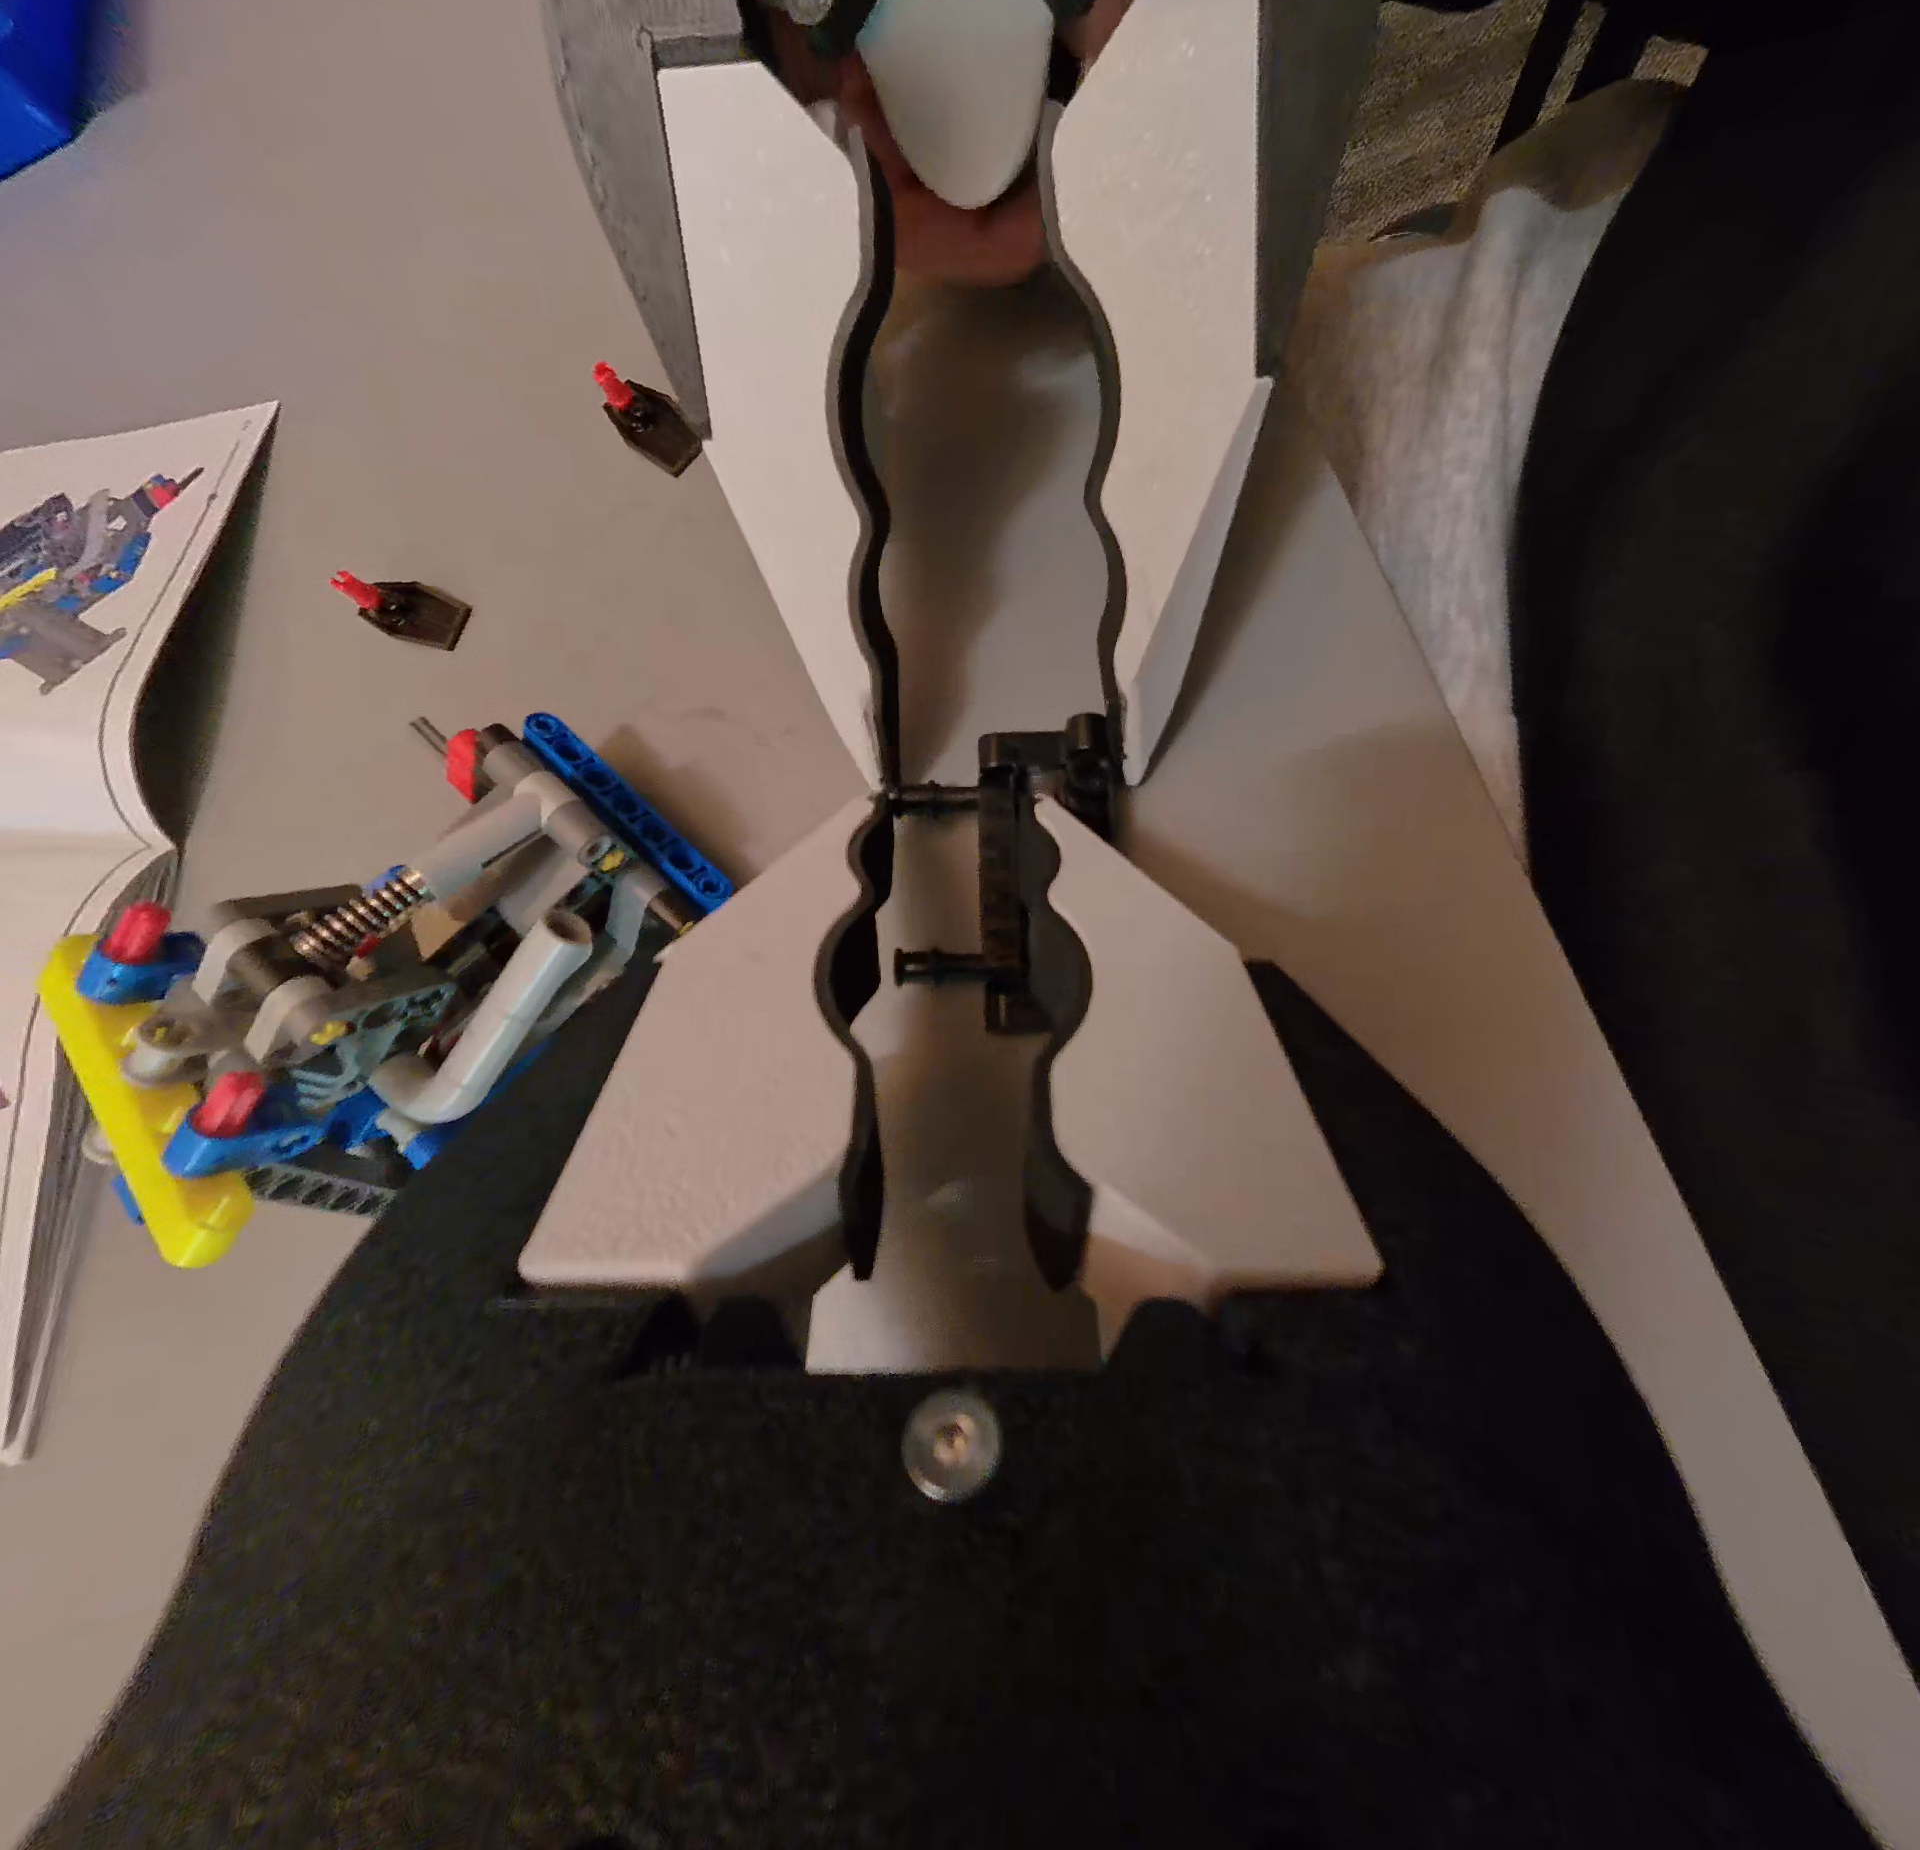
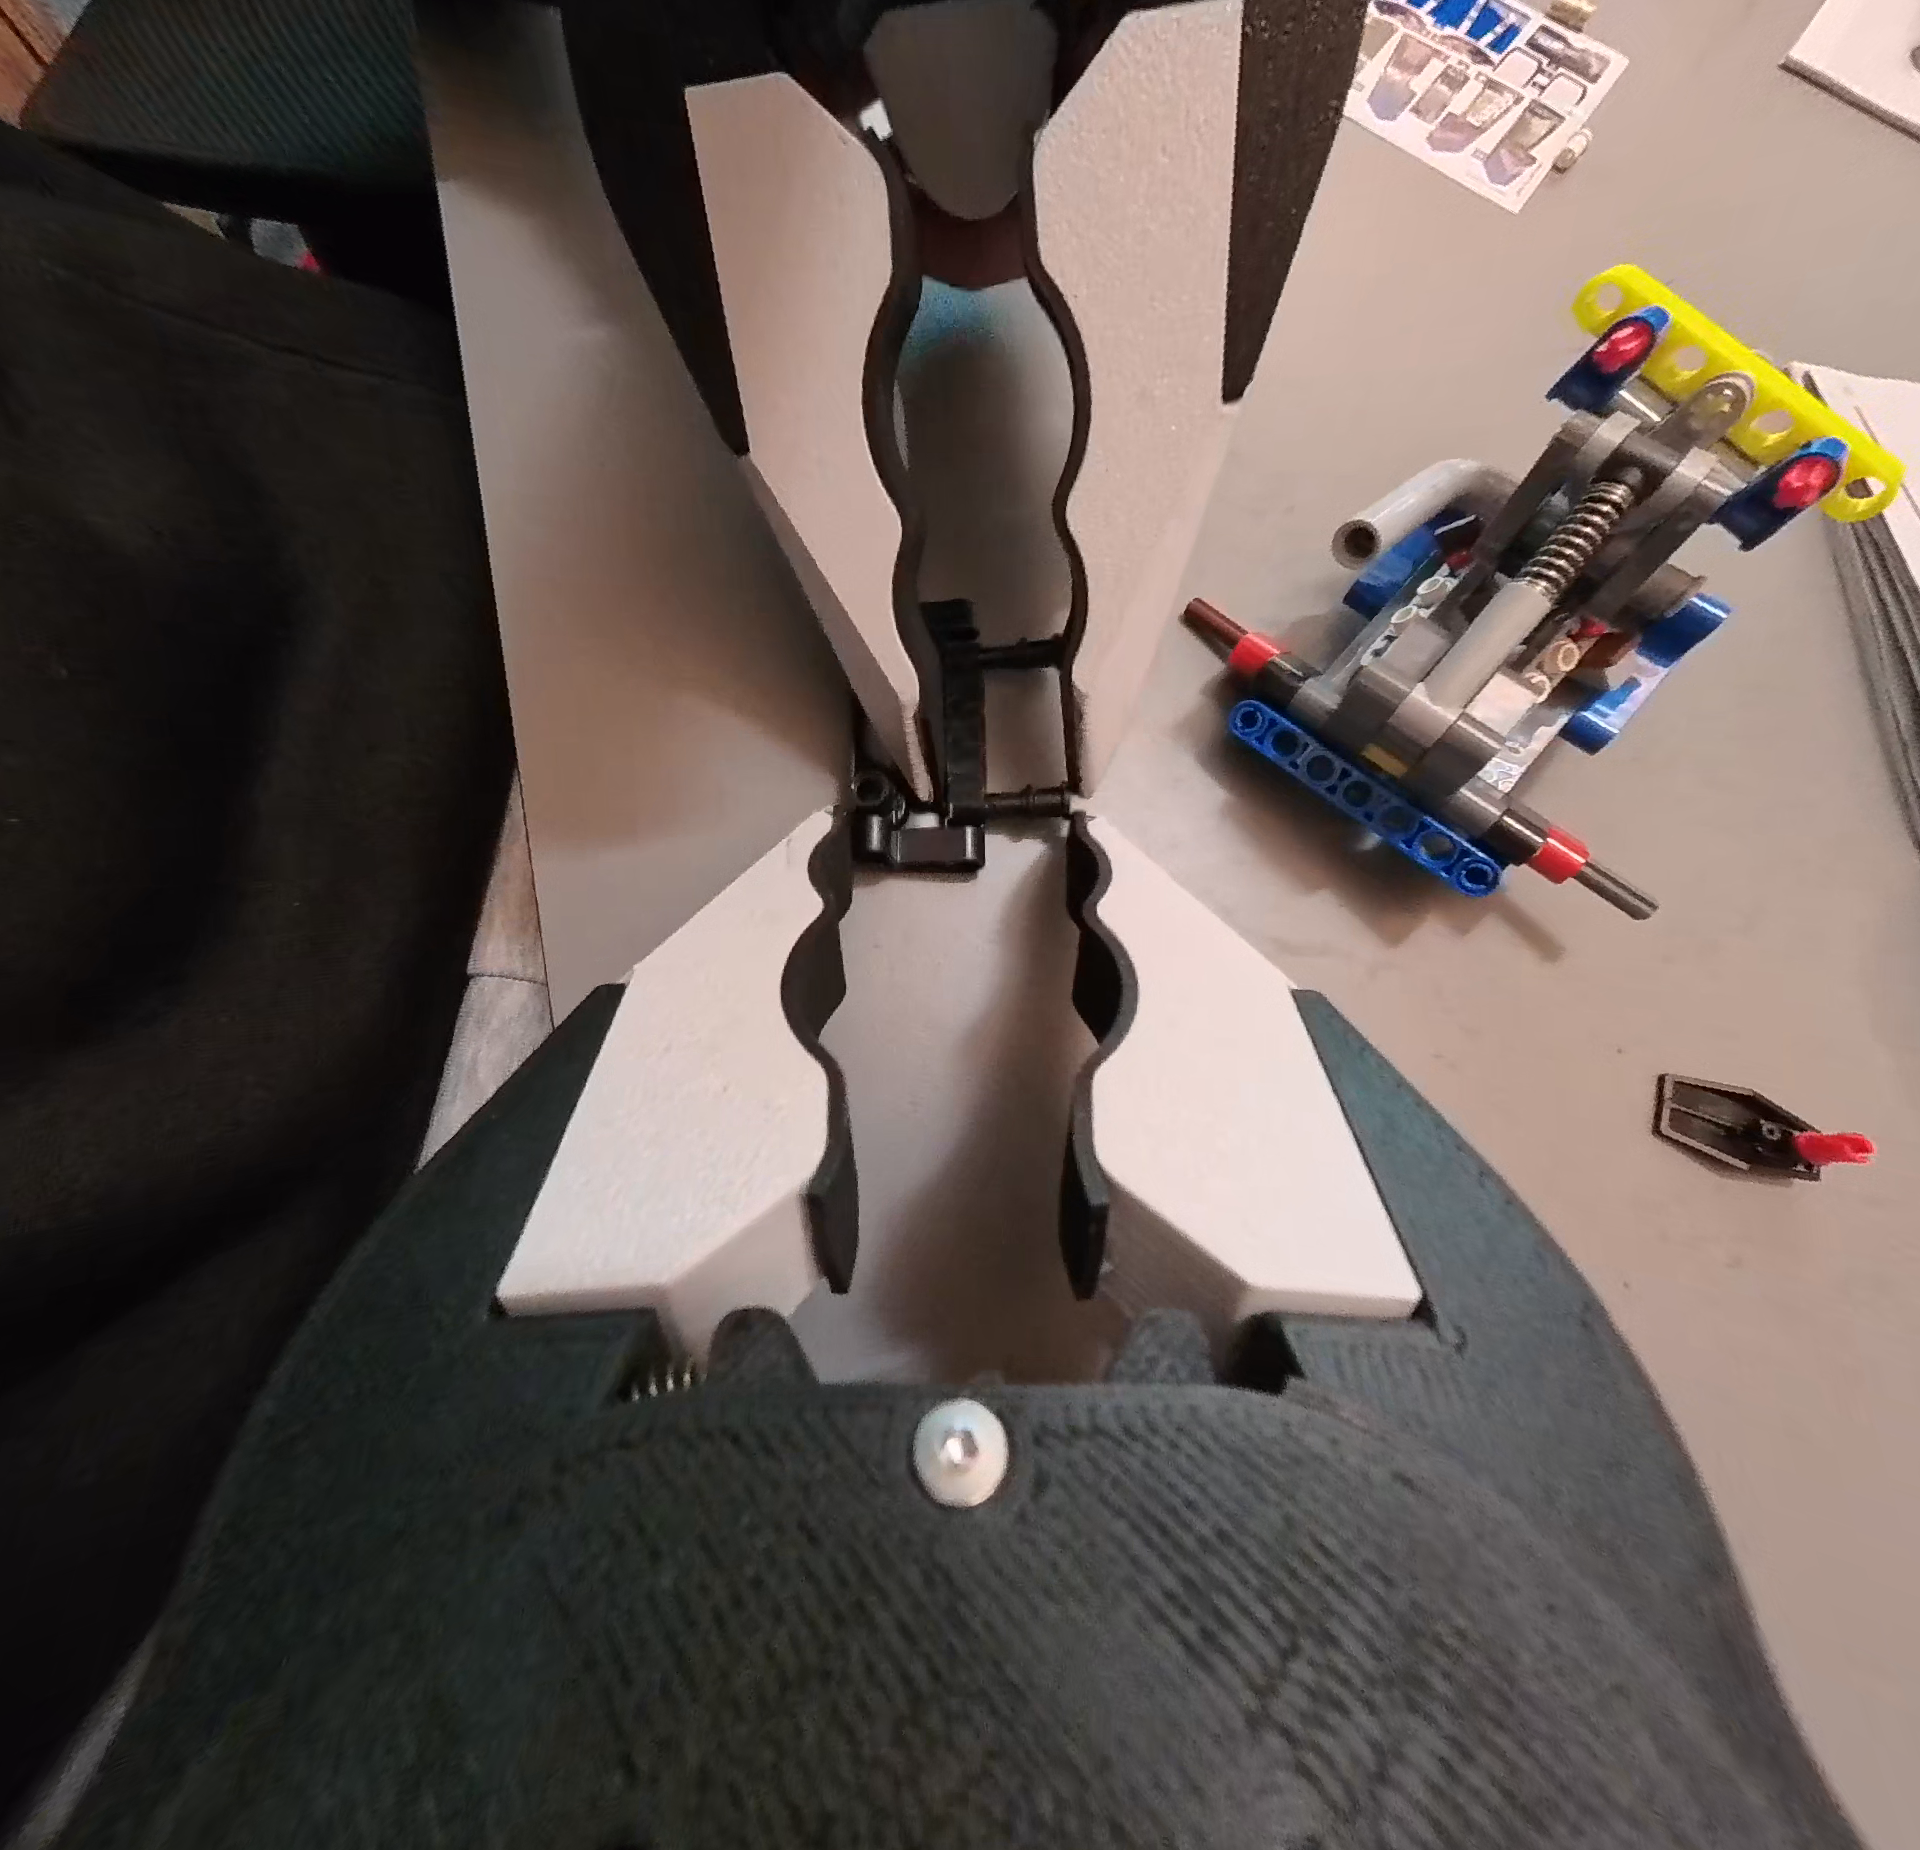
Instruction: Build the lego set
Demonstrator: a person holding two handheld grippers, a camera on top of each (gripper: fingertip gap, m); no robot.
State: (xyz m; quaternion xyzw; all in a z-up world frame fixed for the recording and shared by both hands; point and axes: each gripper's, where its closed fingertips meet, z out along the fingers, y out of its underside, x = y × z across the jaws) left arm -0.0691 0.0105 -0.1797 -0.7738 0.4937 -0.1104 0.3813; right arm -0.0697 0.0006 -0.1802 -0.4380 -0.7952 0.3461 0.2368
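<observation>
Black plastic, a small toothed beam with two pins (image 1: 1006, 896), sits mid-frame where the left hand-held gripper (image 1: 1003, 813) and right hand-held gripper (image 2: 966, 824) meet tip to tip. Its long axis runs along the fingers. Both clamp it, the right at the angled end. The blue-and-yellow model (image 1: 343, 979) lies lower left on the tabletop (image 1: 416, 242).

At centre, our right gripper (image 2: 961, 829) closes its tips on a black brick assembly (image 2: 961, 751) with two pins pointing toward three o'clock. The left gripper (image 2: 987, 704) faces ours from twelve o'clock, clamped on the same piece. On the grey table (image 2: 1351, 1281), at two o'clock, lies a blue, grey and yellow brick model (image 2: 1538, 637). At four o'clock sits a black tile with a red pin (image 2: 1756, 1135). At one o'clock lies a sticker sheet (image 2: 1475, 75).
</observation>
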